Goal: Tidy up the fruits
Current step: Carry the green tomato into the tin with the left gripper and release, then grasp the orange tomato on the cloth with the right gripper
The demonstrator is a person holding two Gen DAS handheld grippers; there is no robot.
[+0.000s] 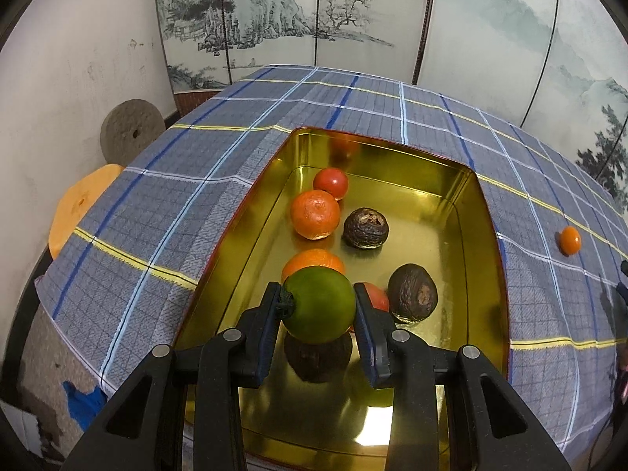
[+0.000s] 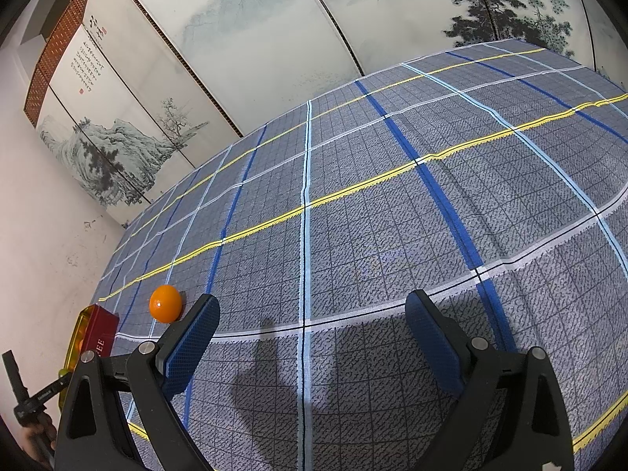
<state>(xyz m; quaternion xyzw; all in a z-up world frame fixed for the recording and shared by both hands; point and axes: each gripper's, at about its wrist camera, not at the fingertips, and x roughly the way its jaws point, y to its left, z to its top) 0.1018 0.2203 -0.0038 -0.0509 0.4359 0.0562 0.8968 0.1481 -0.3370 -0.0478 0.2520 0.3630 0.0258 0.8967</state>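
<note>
The left gripper (image 1: 318,306) sat at the lower centre of its frame, jaws clamped on a green fruit (image 1: 320,304). The right gripper (image 2: 312,322) sat at the bottom of its frame, jaws spread wide, holding nothing.

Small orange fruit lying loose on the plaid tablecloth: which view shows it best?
The right wrist view: the small orange fruit sits large and sharp beside the open right gripper. In the left wrist view it is tiny near the right edge.
</note>
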